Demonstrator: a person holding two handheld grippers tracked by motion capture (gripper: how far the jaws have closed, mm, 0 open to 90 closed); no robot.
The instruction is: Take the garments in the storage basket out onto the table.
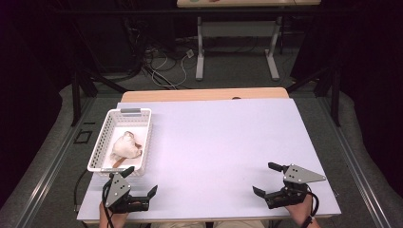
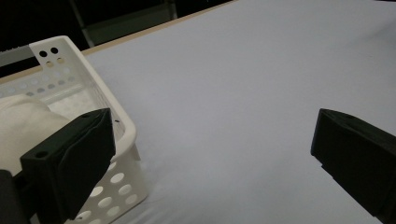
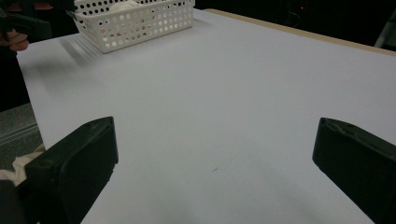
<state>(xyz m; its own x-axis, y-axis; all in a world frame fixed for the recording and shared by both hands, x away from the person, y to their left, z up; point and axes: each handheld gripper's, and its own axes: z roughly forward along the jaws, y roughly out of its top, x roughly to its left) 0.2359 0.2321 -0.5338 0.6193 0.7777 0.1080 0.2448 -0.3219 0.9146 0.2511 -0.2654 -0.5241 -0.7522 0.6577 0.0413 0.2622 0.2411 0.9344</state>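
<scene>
Basket (image 1: 102, 142) just beyond left fingers (image 1: 127, 171)

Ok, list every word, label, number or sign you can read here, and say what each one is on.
None can be read.
White basket: plain perforated walls, no label in sight.
Cream cloth bundle inside it: no print.
Pale table sheet: blank.
Left tool and right tool: black jaws and grey plates, no markings legible.

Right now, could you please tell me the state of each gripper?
Left gripper: open, holding nothing, beside the white basket.
Right gripper: open, holding nothing, over the bare table.
</scene>
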